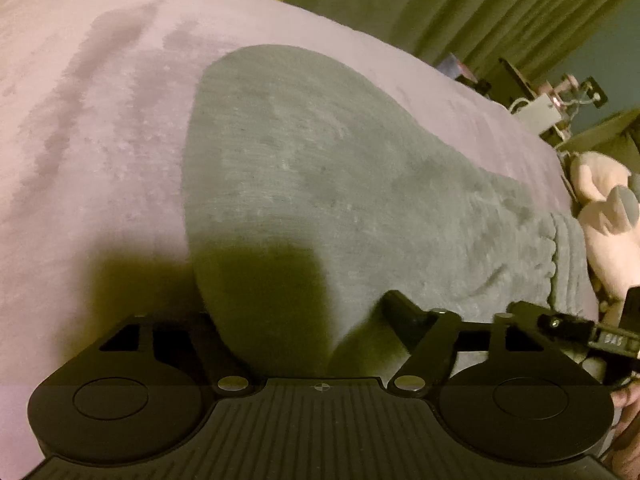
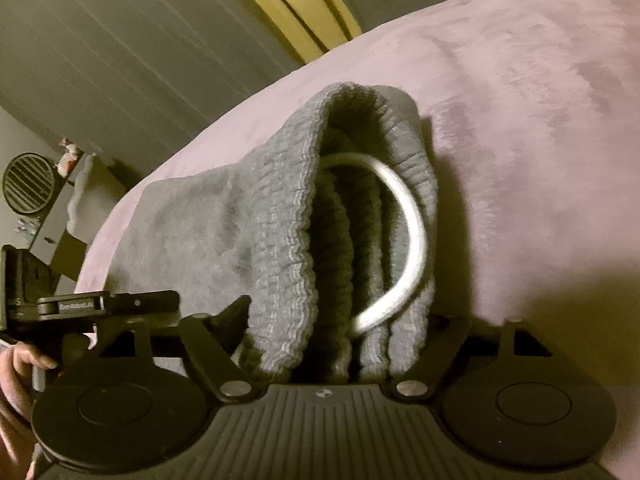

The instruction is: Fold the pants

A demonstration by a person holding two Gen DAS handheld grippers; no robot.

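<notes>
Two sets of jaws are seen spread wide, neither clamped on anything. The folded edge of the grey sweatpants (image 1: 304, 184) lies between the fingers of the left gripper (image 1: 296, 320); the ribbed waistband (image 2: 304, 216) with its pale drawcord (image 2: 404, 216) lies between those of the right gripper (image 2: 348, 320). The pants are laid on a pink plush blanket (image 2: 540, 120), near its edge, where a plush toy (image 1: 604, 216) is seen.

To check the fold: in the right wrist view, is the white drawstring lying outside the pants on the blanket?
No, the drawstring loops inside the open waistband of the pants.
</notes>
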